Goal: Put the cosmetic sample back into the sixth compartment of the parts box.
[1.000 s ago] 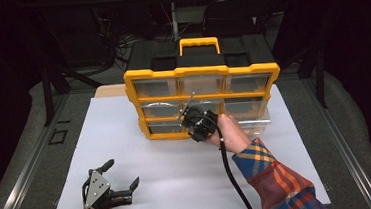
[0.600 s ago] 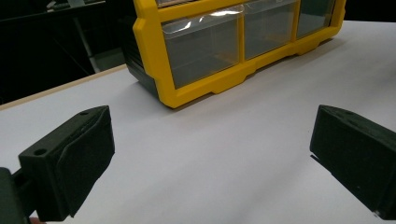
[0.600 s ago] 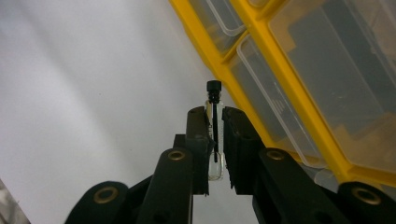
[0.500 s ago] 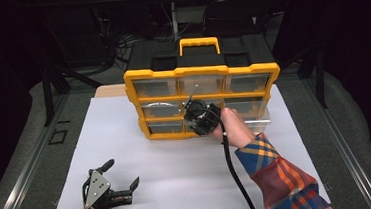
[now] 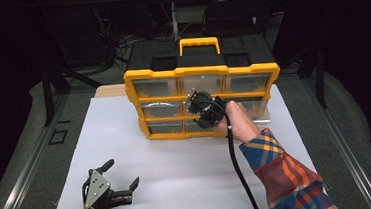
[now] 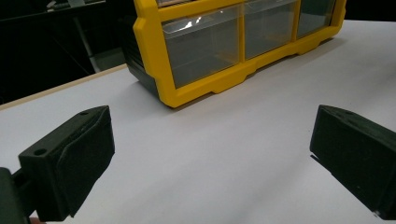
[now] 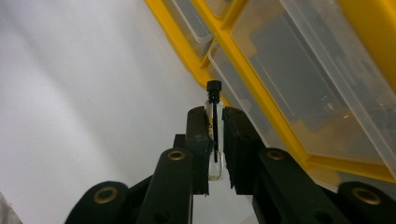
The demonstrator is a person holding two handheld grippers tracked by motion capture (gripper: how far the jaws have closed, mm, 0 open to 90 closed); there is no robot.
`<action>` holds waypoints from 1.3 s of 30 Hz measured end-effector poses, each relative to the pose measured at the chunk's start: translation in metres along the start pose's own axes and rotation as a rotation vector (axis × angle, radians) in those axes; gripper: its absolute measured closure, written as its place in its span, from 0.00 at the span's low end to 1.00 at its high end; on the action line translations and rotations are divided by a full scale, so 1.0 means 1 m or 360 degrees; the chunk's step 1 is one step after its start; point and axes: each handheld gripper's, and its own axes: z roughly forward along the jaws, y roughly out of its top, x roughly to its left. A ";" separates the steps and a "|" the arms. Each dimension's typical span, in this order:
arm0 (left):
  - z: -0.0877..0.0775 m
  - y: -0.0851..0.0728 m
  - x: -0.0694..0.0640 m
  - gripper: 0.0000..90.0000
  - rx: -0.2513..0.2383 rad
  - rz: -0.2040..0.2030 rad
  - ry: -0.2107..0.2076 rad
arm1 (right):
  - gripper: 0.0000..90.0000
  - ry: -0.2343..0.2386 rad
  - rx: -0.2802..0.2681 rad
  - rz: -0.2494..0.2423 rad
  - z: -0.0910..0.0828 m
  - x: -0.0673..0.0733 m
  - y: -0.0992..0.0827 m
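The right gripper (image 5: 197,102) clamps a small clear glass vial with a black cap (image 7: 214,128) between its jaws, just before the clear drawers of the yellow plastic organiser (image 5: 201,74). The left gripper (image 5: 120,180) rests with jaws wide apart over the white table (image 5: 178,170), well apart from the organiser.

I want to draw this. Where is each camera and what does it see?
High view: above the table, facing forward and down; yellow drawer organizer, both hands, plaid sleeve.
Left gripper view: low on the left hand-held gripper, open, facing the organizer.
Right gripper view: on the right hand-held gripper, clamping a small vial.
All share the organizer.
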 end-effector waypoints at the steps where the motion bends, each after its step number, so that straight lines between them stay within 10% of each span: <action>1: 0.000 0.000 0.000 0.00 0.0001 0.0001 -0.0001 | 0.90 0.0000 0.0000 0.0000 0.000 0.000 0.000; 39: 0.000 0.000 0.000 0.00 0.0002 0.0008 -0.0002 | 0.90 -0.0088 0.0023 -0.0022 -0.037 -0.018 0.007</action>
